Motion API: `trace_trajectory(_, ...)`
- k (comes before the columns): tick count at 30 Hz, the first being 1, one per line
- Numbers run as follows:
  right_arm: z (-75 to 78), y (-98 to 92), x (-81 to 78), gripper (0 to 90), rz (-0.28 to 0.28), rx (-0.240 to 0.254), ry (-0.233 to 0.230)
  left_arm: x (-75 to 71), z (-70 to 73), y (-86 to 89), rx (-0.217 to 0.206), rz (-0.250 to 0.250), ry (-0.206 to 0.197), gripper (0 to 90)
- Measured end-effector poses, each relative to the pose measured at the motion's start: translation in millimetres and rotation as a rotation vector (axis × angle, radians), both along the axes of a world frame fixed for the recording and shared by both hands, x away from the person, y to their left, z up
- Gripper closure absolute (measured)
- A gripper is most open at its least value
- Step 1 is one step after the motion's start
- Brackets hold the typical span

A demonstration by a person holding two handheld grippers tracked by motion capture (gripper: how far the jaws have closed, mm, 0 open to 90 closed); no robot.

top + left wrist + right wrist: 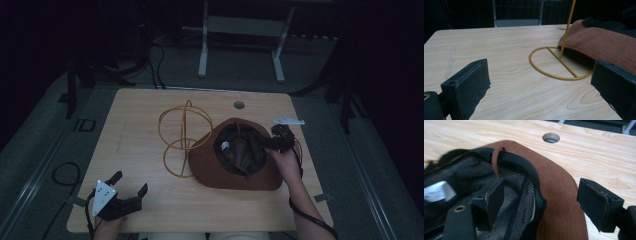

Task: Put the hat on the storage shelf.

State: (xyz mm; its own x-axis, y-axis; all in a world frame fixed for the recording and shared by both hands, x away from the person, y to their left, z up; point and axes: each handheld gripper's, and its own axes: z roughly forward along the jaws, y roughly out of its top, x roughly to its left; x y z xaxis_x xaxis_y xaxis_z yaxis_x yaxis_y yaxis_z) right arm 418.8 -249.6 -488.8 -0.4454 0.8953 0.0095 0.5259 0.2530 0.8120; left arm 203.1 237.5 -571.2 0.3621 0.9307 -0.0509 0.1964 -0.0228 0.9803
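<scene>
A brown brimmed hat point(235, 167) lies upside down on the wooden table point(140, 115), its black mesh lining point(519, 195) facing up. Its brim rests on the round base of a yellow wire stand point(182, 135), which stands upright just left of it. My right gripper point(270, 142) is at the hat's right side. In the right gripper view its jaws stand apart point(544, 200), one inside the crown and the other out over the brim point(559, 195), with no pad pressing. My left gripper point(131, 181) is open and holds nothing near the table's front left corner, facing the stand's base point(559, 62) and the hat point(599, 42).
A round cable hole point(239, 105) sits in the table behind the hat. A white label point(225, 146) is sewn inside the crown. Bare wood stretches across the table's left half. A grey metal frame point(240, 30) stands on the floor beyond the table, and cables point(65, 175) lie at the left.
</scene>
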Motion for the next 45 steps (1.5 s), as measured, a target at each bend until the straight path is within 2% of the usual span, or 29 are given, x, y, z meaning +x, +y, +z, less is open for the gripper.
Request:
trace_trajectory(4, -4.4, 5.9, 8.7, 21.8, -0.002, -0.021, 0.022, 0.1, 0.9, 0.3, -0.008, -0.01, 0.022, 2.7)
trace_trajectory(9, -12.1, 17.2, 23.5, 21.9, 0.006, -0.07, 0.056, 0.1, 1.8, 1.7, -0.017, -0.012, 0.02, 2.7)
trace_trajectory(15, -24.1, 22.9, 35.4, 23.2, -0.012, -0.101, 0.085, -0.1, 1.9, 1.9, -0.021, -0.008, 0.024, 2.7)
trace_trajectory(20, -33.7, 27.0, 43.1, 26.4, -0.02, -0.147, 0.123, 0.9, 1.1, 0.2, -0.021, -0.034, 0.036, 2.7)
trace_trajectory(22, -35.5, 28.2, 43.7, 29.9, -0.023, -0.163, 0.124, 0.9, 1.2, -0.5, -0.02, -0.045, 0.038, 2.7)
trace_trajectory(23, -38.9, 30.1, 44.2, 34.8, -0.029, -0.191, 0.121, 0.9, 1.2, -1.3, -0.011, -0.043, 0.04, 2.7)
trace_trajectory(25, -41.5, 31.6, 44.3, 43.1, -0.024, -0.2, 0.126, 1.1, 1.0, -1.7, -0.01, -0.044, 0.04, 2.7)
trace_trajectory(27, -43.5, 34.5, 44.2, 47.1, -0.029, -0.252, 0.113, 1.1, 0.7, -1.6, -0.008, -0.047, 0.039, 2.7)
trace_trajectory(28, -44.4, 35.6, 44.5, 49.3, -0.039, -0.258, 0.121, 0.8, 0.8, -1.5, -0.009, -0.046, 0.035, 2.7)
trace_trajectory(33, -47.9, 37.3, 45.3, 58.6, -0.066, -0.266, 0.127, 0.3, 1.0, -0.6, -0.012, -0.042, 0.035, 2.7)
trace_trajectory(35, -48.2, 37.6, 44.6, 58.6, -0.078, -0.273, 0.119, 0.3, 1.0, -0.6, -0.012, -0.042, 0.035, 2.7)
trace_trajectory(36, -47.8, 36.3, 43.3, 72.2, -0.102, -0.273, 0.101, 0.4, 0.8, -0.1, -0.013, -0.039, 0.028, 2.7)
trace_trajectory(39, -46.5, 36.3, 41.0, 81.1, -0.11, -0.28, 0.088, -0.6, 1.4, 0.1, -0.009, -0.034, 0.013, 2.7)
trace_trajectory(40, -45.2, 36.6, 40.1, 82.9, -0.104, -0.296, 0.08, -0.6, 1.2, 0.2, -0.007, -0.032, 0.011, 2.7)
trace_trajectory(41, -43.2, 36.4, 39.0, 83.6, -0.109, -0.29, 0.077, -0.3, 0.8, 0.1, -0.01, -0.033, 0.012, 2.7)
trace_trajectory(45, -33.6, 32.0, 33.3, 84.2, -0.099, -0.243, 0.062, 0.9, 0.4, -0.4, -0.005, -0.026, 0.039, 2.7)
